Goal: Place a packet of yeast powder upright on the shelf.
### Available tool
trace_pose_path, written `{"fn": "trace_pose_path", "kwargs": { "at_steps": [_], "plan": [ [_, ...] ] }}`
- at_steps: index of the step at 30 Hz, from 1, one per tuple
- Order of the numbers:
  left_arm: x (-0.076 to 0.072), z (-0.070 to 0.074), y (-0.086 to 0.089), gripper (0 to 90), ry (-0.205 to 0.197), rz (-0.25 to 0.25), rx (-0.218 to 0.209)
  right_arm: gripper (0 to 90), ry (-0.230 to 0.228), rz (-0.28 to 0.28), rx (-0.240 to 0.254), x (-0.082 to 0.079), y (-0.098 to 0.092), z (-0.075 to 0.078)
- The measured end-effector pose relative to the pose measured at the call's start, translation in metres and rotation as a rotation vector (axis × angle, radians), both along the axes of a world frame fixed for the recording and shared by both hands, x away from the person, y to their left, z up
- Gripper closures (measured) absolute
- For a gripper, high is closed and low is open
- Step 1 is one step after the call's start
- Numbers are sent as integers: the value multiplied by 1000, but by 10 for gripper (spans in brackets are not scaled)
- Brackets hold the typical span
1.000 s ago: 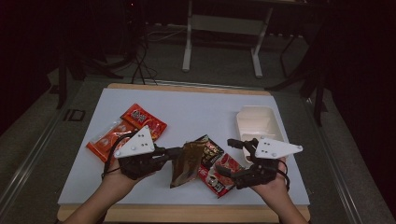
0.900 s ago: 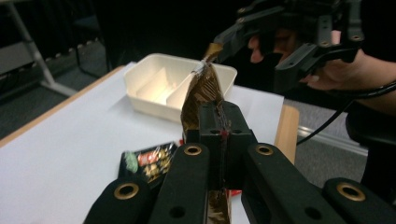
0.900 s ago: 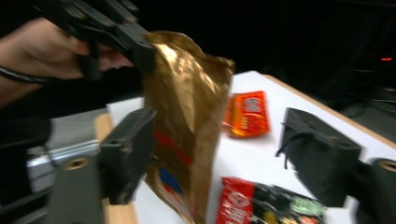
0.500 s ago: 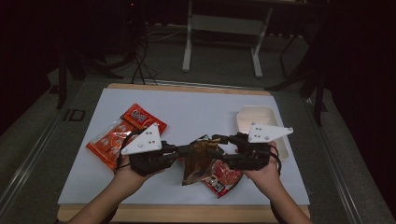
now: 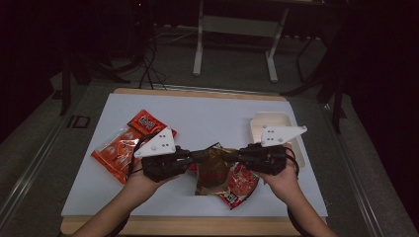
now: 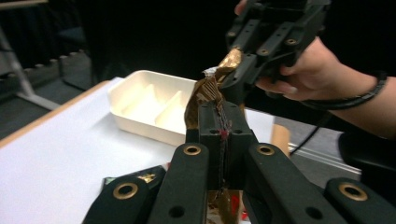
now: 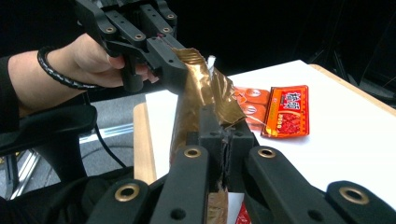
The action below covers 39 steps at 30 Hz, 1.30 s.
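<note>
- My left gripper (image 5: 197,157) has its jaws pinching the brown packet (image 5: 213,170), lifted over the bench (image 5: 207,118).
- My right gripper (image 5: 240,154) has just closed its jaws on that packet's opposite edge.

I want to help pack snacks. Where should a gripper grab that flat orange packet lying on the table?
Grab the orange packet by a thin outer edge, coming in low from the side. It lies flat on the table, so its broad face gives the jaws nothing to close on; a sealed edge probably fits between them best.
</note>
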State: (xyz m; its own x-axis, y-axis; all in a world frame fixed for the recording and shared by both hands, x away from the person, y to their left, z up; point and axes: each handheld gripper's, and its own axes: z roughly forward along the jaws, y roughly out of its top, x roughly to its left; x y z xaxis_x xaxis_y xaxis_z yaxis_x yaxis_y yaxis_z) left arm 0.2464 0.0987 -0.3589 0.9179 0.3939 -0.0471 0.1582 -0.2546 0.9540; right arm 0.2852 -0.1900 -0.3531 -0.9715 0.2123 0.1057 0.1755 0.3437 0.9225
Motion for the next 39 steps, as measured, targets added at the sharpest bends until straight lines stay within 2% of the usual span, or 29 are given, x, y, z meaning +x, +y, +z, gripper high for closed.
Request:
{"fn": "trace_pose_path", "kwargs": {
  "at_steps": [5,8,9,11,13,16,17,18,19,20,21,26,27,29,33,39],
  "plan": [
    [1,0,4,830,13,-8,-9,891,-6,17,-14,2,1,5],
    [3,0,10,729,26,1,-43,891,-14,13,-18,5,-1,8],
    [4,-1,12,610,31,9,-54,891,-18,10,-13,7,-3,11],
    [5,-4,16,579,45,15,-77,891,-21,6,-10,9,-4,12],
    [5,-7,20,456,58,28,-92,891,-26,0,3,13,-7,15],
    [6,-11,25,327,66,30,-134,890,-33,-9,15,21,-12,17],
    [6,-11,25,271,66,30,-134,889,-29,-14,21,23,-14,18],
    [6,-14,26,151,54,47,-146,888,-35,-17,29,27,-17,19],
    [6,-16,27,151,45,70,-134,888,-35,-17,29,27,-17,19],
    [6,-18,27,24,31,88,-112,888,-46,-12,29,32,-21,20],
    [7,-22,29,10,48,98,-104,887,-52,-11,31,34,-22,21],
    [7,-29,36,10,54,130,-111,885,-65,-37,12,42,-26,23],
    [7,-34,40,10,49,144,-119,885,-95,-61,10,46,-29,24],
    [7,-38,42,10,62,139,-114,886,-97,-69,10,47,-30,25],
    [7,-51,49,11,51,141,-109,886,-104,-89,11,58,-38,28],
    [4,-71,61,11,47,171,-107,884,-175,-95,44,75,-54,33]
  ]
}}
